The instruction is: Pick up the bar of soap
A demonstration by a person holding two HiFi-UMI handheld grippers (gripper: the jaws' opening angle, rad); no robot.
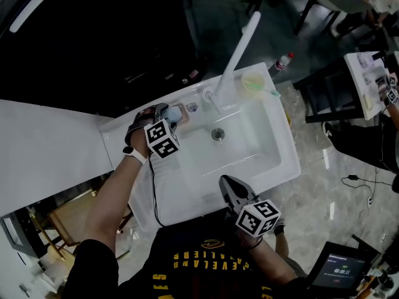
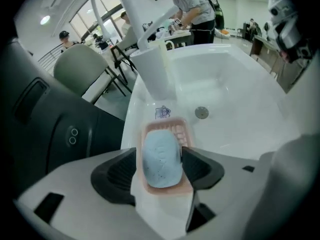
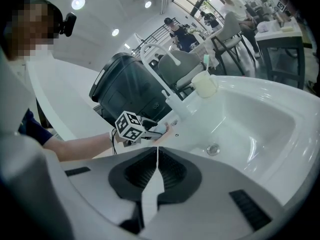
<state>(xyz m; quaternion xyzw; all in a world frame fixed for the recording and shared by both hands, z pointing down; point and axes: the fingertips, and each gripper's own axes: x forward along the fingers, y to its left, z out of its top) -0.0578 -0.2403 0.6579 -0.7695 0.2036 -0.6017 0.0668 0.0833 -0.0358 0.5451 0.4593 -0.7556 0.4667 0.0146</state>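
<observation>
Open-plan lab or office: a demonstration sink [image 1: 262,136] stands among desks [image 1: 360,80], chairs [image 2: 82,69], a laptop [image 1: 336,270] and working people [image 2: 192,9].

In the head view our left gripper [image 1: 176,118] hides most of the soap [image 1: 174,112]; the sticker [image 2: 162,112] behind the soap dish [image 2: 184,130] is too small for us to read

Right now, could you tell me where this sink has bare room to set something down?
Bare: the basin around the drain, and the near left rim. Crowded: the back ledge with soap dish, faucet and cup.
</observation>
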